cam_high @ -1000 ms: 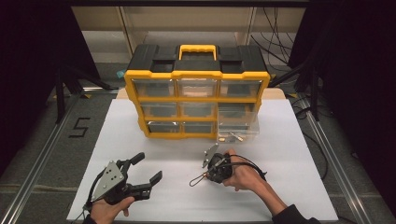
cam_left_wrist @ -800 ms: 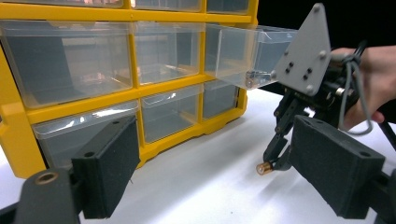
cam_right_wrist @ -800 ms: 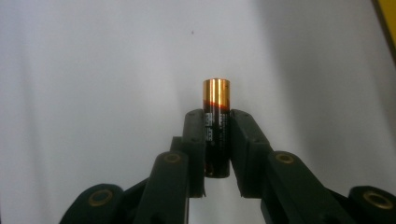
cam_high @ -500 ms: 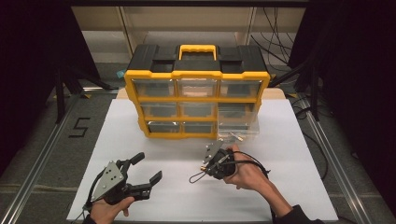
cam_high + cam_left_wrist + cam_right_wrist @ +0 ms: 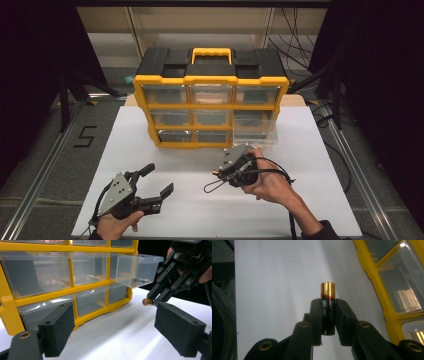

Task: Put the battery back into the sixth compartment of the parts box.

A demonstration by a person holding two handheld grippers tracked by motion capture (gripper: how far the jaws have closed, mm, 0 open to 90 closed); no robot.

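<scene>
A smooth white sheet [image 5: 200, 200] covers the table, with dark surroundings at both sides. At the far part of the sheet a yellow-and-black plastic organiser [image 5: 210, 102] is stood, boxy in shape, with rows of clear, glossy drawers. One clear drawer [image 5: 136, 268] at its right side is pulled out, and small metal parts are seen lying in it.

In the right gripper view a cylindrical battery [image 5: 327, 308] is clamped between the matte black pads of the right gripper [image 5: 328, 315]. Its body is black and its exposed end is shiny copper-gold. The long axis is aligned with the jaws, the copper end projecting beyond the fingertips and the lower end sitting between the pads. In the left gripper view that copper end [image 5: 145, 301] is seen as a round disc at the tip of the right gripper, raised above the sheet, near and below the pulled-out drawer.

The left gripper [image 5: 150, 187] is held low over the near left part of the sheet, its foam-faced jaws spread wide with nothing between them.
</scene>
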